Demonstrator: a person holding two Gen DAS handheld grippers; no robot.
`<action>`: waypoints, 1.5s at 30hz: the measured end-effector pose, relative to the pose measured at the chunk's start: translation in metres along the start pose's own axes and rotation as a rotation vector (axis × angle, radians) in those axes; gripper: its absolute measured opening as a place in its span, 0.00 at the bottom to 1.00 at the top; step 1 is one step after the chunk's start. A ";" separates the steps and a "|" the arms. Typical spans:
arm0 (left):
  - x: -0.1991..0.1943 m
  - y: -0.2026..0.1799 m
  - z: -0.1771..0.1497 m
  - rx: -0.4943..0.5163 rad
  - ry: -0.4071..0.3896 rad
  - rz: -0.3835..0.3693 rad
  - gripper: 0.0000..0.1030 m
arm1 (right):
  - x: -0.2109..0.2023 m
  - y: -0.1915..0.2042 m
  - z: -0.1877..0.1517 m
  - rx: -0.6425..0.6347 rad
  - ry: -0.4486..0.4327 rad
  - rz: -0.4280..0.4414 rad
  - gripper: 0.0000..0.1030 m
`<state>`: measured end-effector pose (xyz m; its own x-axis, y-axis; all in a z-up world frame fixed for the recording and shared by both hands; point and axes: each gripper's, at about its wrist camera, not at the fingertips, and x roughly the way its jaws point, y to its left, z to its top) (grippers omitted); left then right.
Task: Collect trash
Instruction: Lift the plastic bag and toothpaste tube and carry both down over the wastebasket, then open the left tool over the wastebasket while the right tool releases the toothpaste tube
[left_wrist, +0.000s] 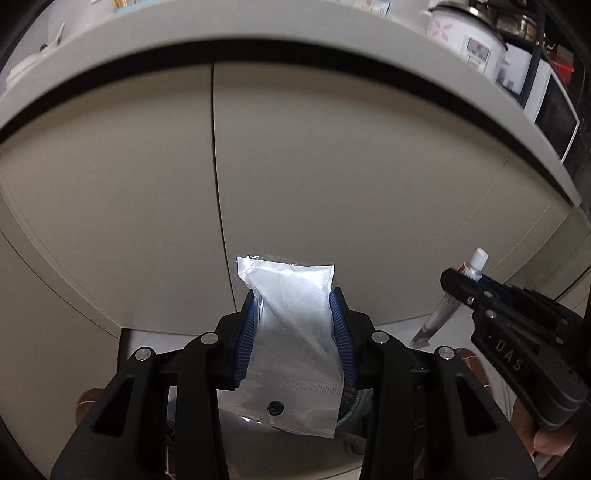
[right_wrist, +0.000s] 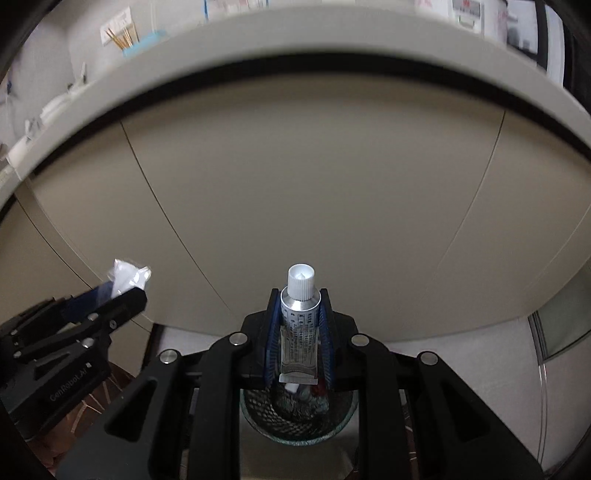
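Left gripper (left_wrist: 295, 332): its blue ribbed pads are pressing on both sides of a clear crinkled plastic packet (left_wrist: 291, 317), which is standing up between the fingers.
Right gripper (right_wrist: 299, 332): its pads are clamping a small silver metal tube with a white ribbed cap (right_wrist: 300, 306), cap pointing forward.
Packet handling: it is looking light, limp and slippery; a grip across its filled middle, as now, is likely holding better than one on the thin sealed edge.
Tube handling: it is looking light and stiff near the shoulder, soft and crushable toward the crimped tail; the pads are sitting along its sides.
Bin: a black wire-mesh basket (right_wrist: 258, 417) is showing below the right gripper, already holding scraps.
Tube versus bin: the tube is hanging roughly above the basket opening, apart from it.
Backdrop: beige cabinet doors (left_wrist: 332, 184) are filling the view under a pale countertop (left_wrist: 258, 22).
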<state>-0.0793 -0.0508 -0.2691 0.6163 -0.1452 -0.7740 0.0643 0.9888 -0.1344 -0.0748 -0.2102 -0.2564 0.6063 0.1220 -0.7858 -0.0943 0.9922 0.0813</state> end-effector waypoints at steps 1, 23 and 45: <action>0.010 0.002 -0.005 -0.003 0.009 0.000 0.37 | 0.010 -0.001 -0.006 0.006 0.020 -0.002 0.18; 0.223 0.022 -0.111 -0.066 0.357 -0.054 0.37 | 0.195 -0.030 -0.122 0.051 0.377 -0.094 0.18; 0.261 0.018 -0.131 -0.054 0.437 -0.060 0.65 | 0.234 -0.038 -0.130 0.078 0.471 -0.093 0.18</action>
<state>-0.0198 -0.0755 -0.5544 0.2221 -0.2146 -0.9511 0.0419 0.9767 -0.2105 -0.0315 -0.2227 -0.5233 0.1839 0.0259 -0.9826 0.0136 0.9995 0.0289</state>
